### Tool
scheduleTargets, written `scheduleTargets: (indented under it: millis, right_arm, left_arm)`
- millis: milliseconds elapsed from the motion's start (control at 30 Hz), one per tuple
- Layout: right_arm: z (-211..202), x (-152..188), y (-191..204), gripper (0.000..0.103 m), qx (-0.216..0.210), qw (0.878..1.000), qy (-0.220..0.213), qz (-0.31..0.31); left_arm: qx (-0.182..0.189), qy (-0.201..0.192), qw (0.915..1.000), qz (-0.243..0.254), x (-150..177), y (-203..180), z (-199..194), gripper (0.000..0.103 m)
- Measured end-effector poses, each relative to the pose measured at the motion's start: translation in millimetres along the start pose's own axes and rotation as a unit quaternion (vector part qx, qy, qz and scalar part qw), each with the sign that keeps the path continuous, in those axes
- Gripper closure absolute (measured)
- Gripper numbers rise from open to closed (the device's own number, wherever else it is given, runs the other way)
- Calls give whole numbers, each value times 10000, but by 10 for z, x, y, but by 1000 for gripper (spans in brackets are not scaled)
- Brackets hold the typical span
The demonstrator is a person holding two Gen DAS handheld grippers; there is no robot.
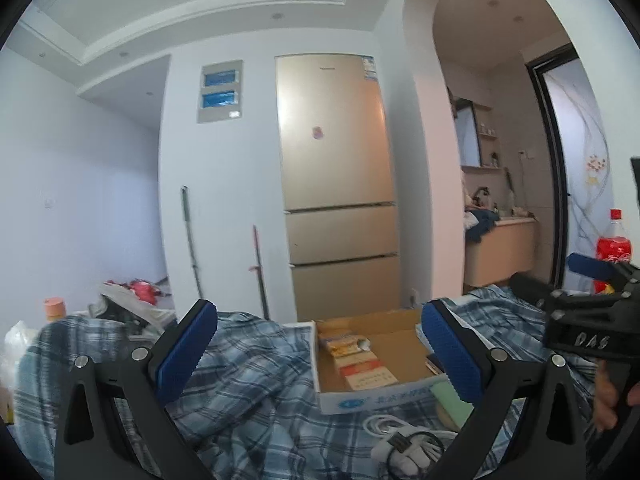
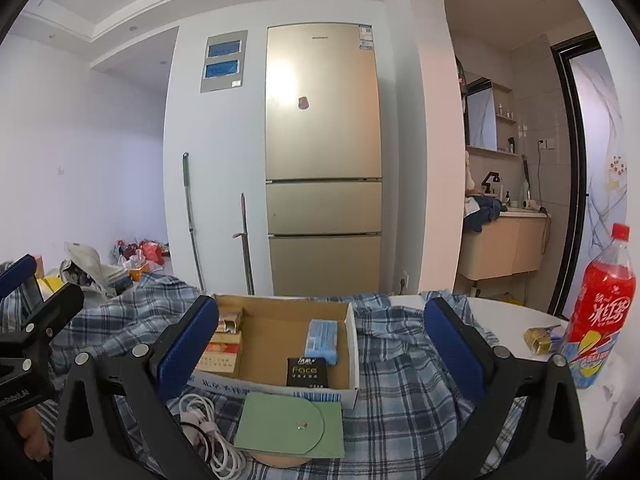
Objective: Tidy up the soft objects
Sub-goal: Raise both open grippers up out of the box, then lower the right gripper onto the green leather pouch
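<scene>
A blue plaid shirt [image 1: 248,364] [image 2: 404,364] lies crumpled over the table. On it sits a shallow cardboard box [image 1: 380,396] [image 2: 276,336] holding small packets. My left gripper [image 1: 320,344] hovers open over the shirt and the box, nothing between its blue pads. My right gripper [image 2: 320,344] is open too, above the box and a green pouch [image 2: 290,426]. In the left wrist view the right gripper's body [image 1: 588,320] shows at the right edge, held by a hand [image 1: 608,396].
A white cable bundle [image 2: 208,432] [image 1: 404,436] lies in front of the box. A red drink bottle [image 2: 600,304] [image 1: 614,246] and a small gold packet [image 2: 542,336] stand on the white table [image 2: 504,320] at right. Bags [image 1: 120,304] pile at left. A gold fridge [image 2: 324,160] stands behind.
</scene>
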State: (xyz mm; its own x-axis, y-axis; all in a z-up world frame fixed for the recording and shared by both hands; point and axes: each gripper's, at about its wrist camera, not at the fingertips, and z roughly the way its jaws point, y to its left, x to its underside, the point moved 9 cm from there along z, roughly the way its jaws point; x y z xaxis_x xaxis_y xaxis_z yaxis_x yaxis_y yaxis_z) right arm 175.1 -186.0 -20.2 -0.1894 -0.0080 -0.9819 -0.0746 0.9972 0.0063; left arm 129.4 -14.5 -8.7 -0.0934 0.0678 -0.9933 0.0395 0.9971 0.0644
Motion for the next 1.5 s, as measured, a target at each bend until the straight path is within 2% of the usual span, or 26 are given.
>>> scheduleTargets:
  millis: [333, 633, 800, 867, 967, 1100, 1500]
  right_arm:
    - [267, 319, 34, 1, -104, 9971, 758, -18]
    - [363, 432, 61, 1, -146, 9942, 1066, -33]
    - [460, 522, -18, 1, 9, 9907, 1362, 62]
    - [528, 599, -37, 1, -12, 9870, 1605, 120]
    - [619, 728, -4, 1, -129, 9803, 1967, 131]
    - [702, 896, 100, 1, -284, 9713, 2362, -23]
    - [814, 1201, 289, 1, -579, 9491, 3082, -299]
  left_arm:
    - [180, 158, 9997, -14, 69, -42, 60, 0]
    - [180, 203, 9996, -35, 85, -35, 77, 0]
    - [210, 547, 9983, -78, 177, -20, 169, 0]
    - [18, 814, 9966, -90, 256, 20, 253, 0]
    - [62, 1153, 9931, -197, 363, 45, 357, 0]
    - [65, 1284, 9915, -190, 408, 32, 379, 0]
    - [153, 1771, 9841, -38, 560, -67, 509, 0]
